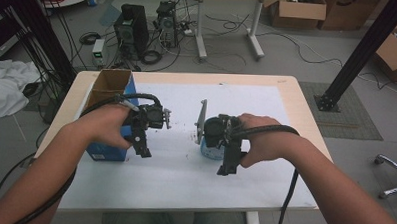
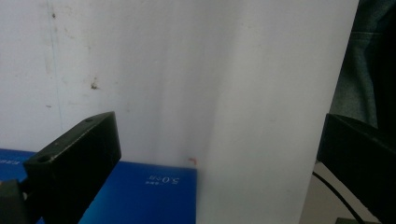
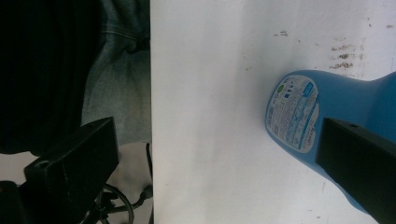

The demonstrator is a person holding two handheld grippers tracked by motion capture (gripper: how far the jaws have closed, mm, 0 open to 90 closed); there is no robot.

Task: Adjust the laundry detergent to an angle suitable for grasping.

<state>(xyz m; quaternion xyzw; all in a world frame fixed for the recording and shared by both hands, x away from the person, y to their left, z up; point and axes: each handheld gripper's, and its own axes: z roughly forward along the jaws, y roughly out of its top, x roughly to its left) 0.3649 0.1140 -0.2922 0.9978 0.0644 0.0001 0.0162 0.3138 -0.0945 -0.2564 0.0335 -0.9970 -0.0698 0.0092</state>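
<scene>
The left gripper hangs over the white sheet, jaws spread wide with nothing between them; the blue cardboard box sits just beside it, mostly hidden under the person's left hand. The right gripper likewise stands fully apart and empty. The light-blue plastic bottle with a printed label lies just beside one of its jaws, which covers part of it; its top is cut off, the label print unreadable.
</scene>
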